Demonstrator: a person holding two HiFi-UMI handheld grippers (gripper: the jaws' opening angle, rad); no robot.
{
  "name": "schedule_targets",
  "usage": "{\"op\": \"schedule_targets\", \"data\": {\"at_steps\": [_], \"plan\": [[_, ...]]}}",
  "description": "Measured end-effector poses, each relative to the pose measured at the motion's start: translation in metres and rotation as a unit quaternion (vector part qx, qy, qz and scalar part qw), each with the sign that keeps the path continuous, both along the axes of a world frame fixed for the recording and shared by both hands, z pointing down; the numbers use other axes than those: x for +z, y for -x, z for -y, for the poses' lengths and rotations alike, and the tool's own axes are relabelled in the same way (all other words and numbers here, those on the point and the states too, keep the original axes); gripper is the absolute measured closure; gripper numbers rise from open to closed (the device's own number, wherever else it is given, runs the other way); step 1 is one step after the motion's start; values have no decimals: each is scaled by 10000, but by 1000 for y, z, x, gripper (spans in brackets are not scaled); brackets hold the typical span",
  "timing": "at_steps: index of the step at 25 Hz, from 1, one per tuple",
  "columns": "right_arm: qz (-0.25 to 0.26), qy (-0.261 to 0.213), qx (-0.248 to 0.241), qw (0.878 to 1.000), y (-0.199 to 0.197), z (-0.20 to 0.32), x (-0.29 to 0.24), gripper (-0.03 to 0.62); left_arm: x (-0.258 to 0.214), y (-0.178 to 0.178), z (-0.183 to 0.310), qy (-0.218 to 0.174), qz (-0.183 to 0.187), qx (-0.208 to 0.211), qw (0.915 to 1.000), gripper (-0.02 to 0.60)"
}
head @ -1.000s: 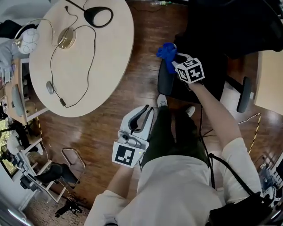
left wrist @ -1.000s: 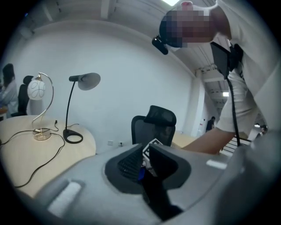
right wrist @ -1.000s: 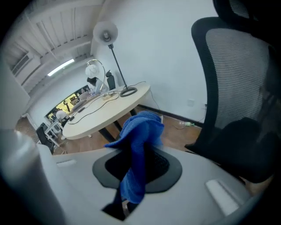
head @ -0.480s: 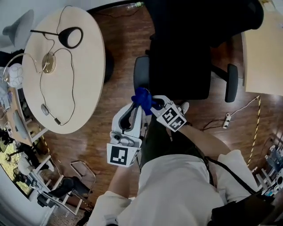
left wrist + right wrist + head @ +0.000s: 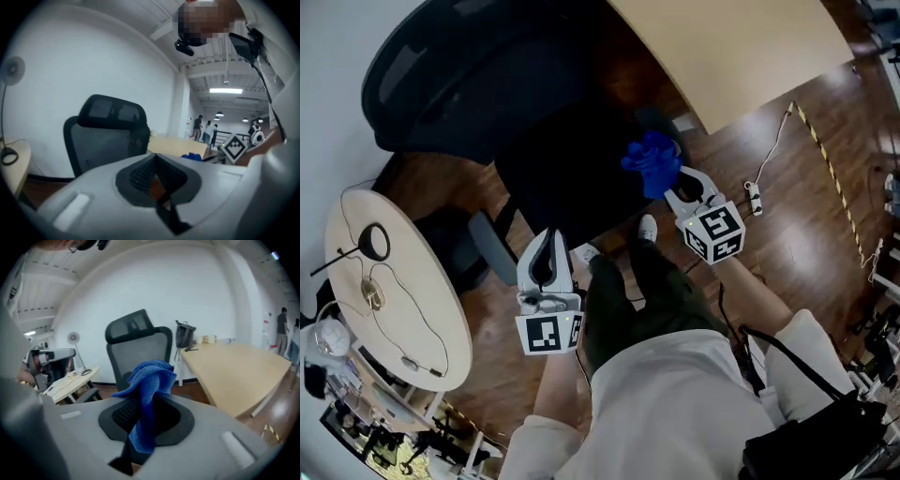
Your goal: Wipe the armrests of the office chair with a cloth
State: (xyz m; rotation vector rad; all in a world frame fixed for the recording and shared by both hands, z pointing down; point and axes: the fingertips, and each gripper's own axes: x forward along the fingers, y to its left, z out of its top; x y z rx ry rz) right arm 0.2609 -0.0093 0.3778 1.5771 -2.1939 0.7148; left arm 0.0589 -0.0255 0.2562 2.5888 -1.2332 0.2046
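The black office chair stands ahead of me, its backrest at the upper left and one grey armrest pad on the near left. My right gripper is shut on a crumpled blue cloth at the seat's right side, close to the desk edge. The cloth stands bunched up out of the right gripper, with the chair behind it. My left gripper is shut on nothing, hanging low near the left armrest. Beyond the left gripper the chair's back shows.
A beige desk borders the chair at the upper right. A round table with a lamp and cables is at the left. A power strip and striped tape lie on the wooden floor. My feet are by the seat.
The view has swung round the chair. My right gripper has carried the cloth from the left armrest side to the chair's right side by the desk. The left gripper stays shut near my body.
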Motion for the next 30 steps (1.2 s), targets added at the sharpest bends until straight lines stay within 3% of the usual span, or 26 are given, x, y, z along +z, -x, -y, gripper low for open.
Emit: {"op": "schedule_targets", "data": {"at_steps": [2,5,10,13,19,21,23,26,28,30], "plan": [[-133,180,180,9996,-45,22,22,523,8,-42,-2,169,-66,152,9997,583],[-208,574,115,9981,-79,70,67,523,16,-89,-12,324,-16,478,9983,583],[-455,1412,-155,9888,-79,113,142,523,35,-97,-25,654,364,492,9960,583],[-491,1457,-206,9879,-76,77,139,523,36,-91,-27,692,420,386,9960,583],[-311,1712,-105,9847,-71,-58,148,523,44,-98,-18,640,348,378,9966,583],[15,1117,-111,9937,-68,-64,115,523,47,-108,-18,585,299,381,9971,583],[222,-138,-105,9996,-70,-51,40,523,38,-119,-19,465,190,398,9979,582],[355,-1786,-118,9832,-70,-36,-91,523,-1,-132,-20,178,-32,321,9993,581],[533,-2219,-152,9735,-58,-34,-150,523,-22,-129,-24,-38,-126,170,9998,581],[611,-2260,-234,9719,-40,-36,-172,523,-36,-113,-25,-163,-175,6,9997,581]]}}
